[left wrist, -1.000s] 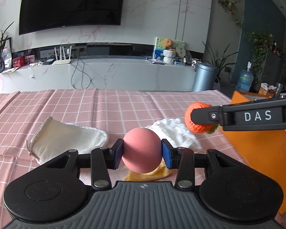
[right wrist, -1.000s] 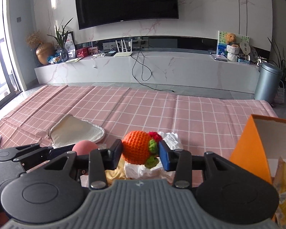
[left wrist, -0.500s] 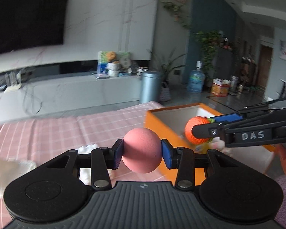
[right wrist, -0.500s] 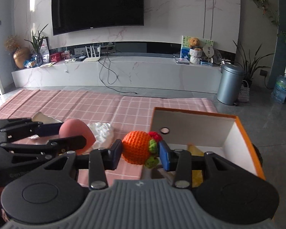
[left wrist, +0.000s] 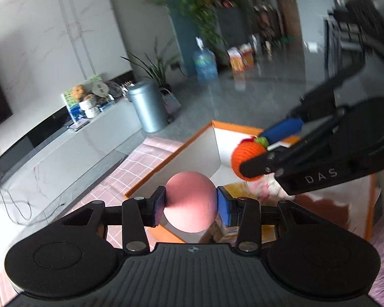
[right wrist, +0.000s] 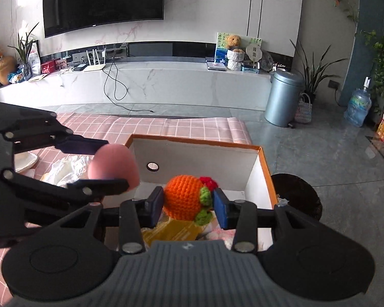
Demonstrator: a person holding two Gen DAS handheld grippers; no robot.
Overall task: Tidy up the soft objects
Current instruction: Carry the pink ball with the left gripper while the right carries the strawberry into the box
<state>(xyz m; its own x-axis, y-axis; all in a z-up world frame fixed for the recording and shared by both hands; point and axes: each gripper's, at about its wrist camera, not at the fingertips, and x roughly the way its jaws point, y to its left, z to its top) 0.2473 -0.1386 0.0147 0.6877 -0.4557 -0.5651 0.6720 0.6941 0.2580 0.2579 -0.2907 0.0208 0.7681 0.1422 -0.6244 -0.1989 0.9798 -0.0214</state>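
Note:
My left gripper (left wrist: 190, 206) is shut on a pink foam ball (left wrist: 189, 202) and holds it over the near left edge of the orange box (left wrist: 166, 161). The ball also shows in the right wrist view (right wrist: 112, 166). My right gripper (right wrist: 188, 204) is shut on an orange crocheted fruit (right wrist: 184, 197) with green and red trim, held above the open box (right wrist: 265, 163). The fruit also shows in the left wrist view (left wrist: 245, 157). Yellow and pink soft items (right wrist: 171, 230) lie inside the box.
A pink checked cloth (right wrist: 140, 125) covers the table. White crumpled fabric (right wrist: 64, 166) and a cream folded cloth (right wrist: 25, 160) lie left of the box. A grey bin (right wrist: 281, 97) and a dark round stool (right wrist: 299, 194) stand on the floor beyond.
Both grippers have swung right from the table's middle and now hold their objects over the orange box. The left wrist view has tilted toward the room's right side.

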